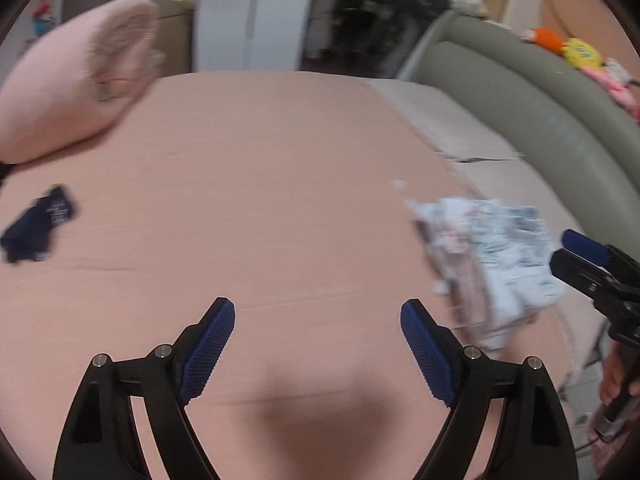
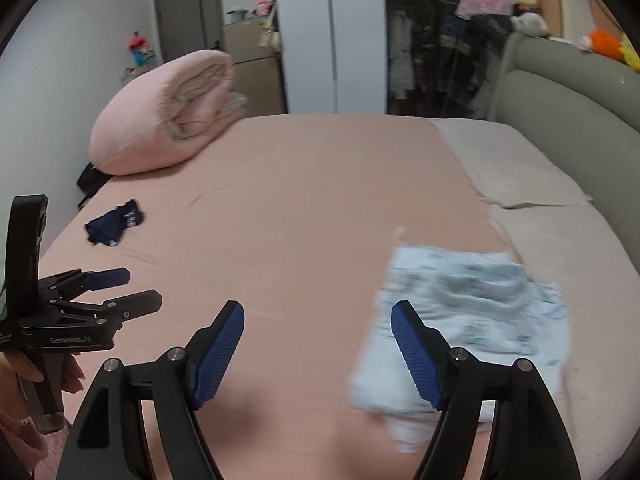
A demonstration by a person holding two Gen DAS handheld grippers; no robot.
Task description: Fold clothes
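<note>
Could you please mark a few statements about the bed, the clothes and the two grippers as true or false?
1. Both grippers are open and hold nothing. True: the left gripper and the right gripper show spread fingers with only sheet between them.
2. The dark blue garment lies beside the headboard. False: it lies on the opposite side of the bed from the grey headboard.
3. The light printed garment lies on the pink sheet on the right gripper's side. True.
4. The rolled pink duvet covers the light garment. False: it sits at the far corner, apart from it.
</note>
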